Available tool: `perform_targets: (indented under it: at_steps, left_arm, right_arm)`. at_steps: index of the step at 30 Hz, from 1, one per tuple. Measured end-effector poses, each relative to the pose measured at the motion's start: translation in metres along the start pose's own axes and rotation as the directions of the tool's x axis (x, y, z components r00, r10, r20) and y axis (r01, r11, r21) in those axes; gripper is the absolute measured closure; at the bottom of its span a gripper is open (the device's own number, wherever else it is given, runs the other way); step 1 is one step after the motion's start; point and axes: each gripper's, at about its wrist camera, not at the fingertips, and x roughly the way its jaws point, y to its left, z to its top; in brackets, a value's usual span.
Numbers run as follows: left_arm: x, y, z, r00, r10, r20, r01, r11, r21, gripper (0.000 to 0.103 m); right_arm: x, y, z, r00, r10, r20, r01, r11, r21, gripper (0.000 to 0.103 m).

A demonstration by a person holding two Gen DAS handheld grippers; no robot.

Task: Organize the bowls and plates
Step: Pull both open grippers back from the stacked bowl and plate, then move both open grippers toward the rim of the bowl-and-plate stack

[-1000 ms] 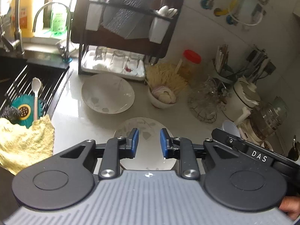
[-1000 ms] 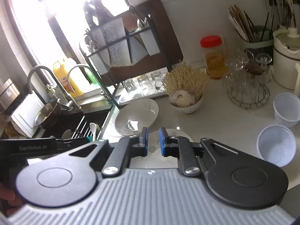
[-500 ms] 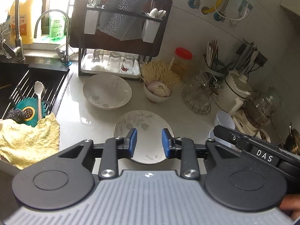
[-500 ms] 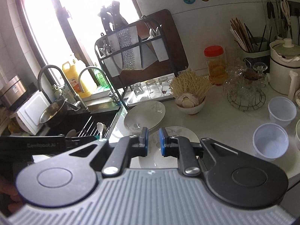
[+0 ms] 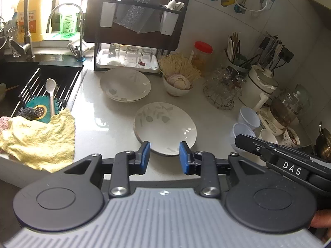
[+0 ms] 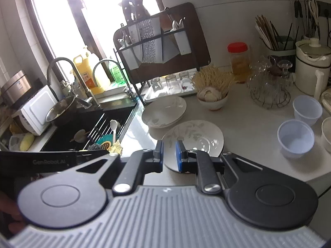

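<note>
Two leaf-patterned plates are laid flat on the bench point(image 5: 107, 124), the near plate point(image 5: 165, 128) at frame centre and the far plate point(image 5: 125, 86) above left by the rack point(image 5: 132, 41), while the left gripper point(image 5: 163, 157), jaws parted and empty, and the right gripper point(image 6: 169, 155), jaws narrowly apart and empty, are held level before the near plate.

Left gripper point(image 5: 164, 154) hovers level just short of the near plate's point(image 5: 165, 128) front rim, blue pads point(image 5: 146, 153) spread wide, nothing between them; right gripper point(image 6: 169, 155) hangs over that plate's near-left edge, its jaws parted only narrowly, empty too
</note>
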Motion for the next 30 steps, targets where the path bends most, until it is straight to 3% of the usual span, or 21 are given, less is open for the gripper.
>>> perform_targets:
  at_steps: [14, 24, 26, 27, 28, 30]
  left_arm:
    - [-0.018, 0.034, -0.026, 0.999, 0.009, -0.041, -0.01, 1.0, -0.025, 0.066]
    - [-0.005, 0.053, -0.011, 0.998, 0.014, -0.062, -0.016, 1.0, -0.023, 0.059]
    - [0.001, 0.055, -0.005, 0.998, 0.015, -0.065, -0.016, 1.0, -0.019, 0.059]
    - [0.004, 0.057, -0.002, 0.998, 0.017, -0.066, -0.018, 1.0, -0.016, 0.058]
    - [0.006, 0.058, 0.001, 0.998, 0.019, -0.065, -0.02, 1.0, -0.015, 0.058]
    - [0.011, 0.062, 0.01, 0.998, 0.021, -0.066, -0.023, 1.0, -0.019, 0.058]
  right_arm:
    - [-0.003, 0.024, -0.024, 1.0, -0.023, -0.012, 0.023, 1.0, 0.02, 0.086]
    - [0.014, 0.024, -0.018, 0.998, -0.053, -0.015, 0.054, 0.997, 0.05, 0.085]
    - [0.02, 0.022, -0.015, 0.998, -0.052, -0.019, 0.053, 0.997, 0.058, 0.071]
    - [0.024, 0.022, -0.014, 0.999, -0.05, -0.018, 0.052, 0.997, 0.064, 0.056]
    - [0.028, 0.021, -0.012, 0.999, -0.046, -0.015, 0.047, 0.997, 0.067, 0.048]
    - [0.037, 0.021, -0.006, 0.999, -0.039, -0.014, 0.04, 0.997, 0.065, 0.048]
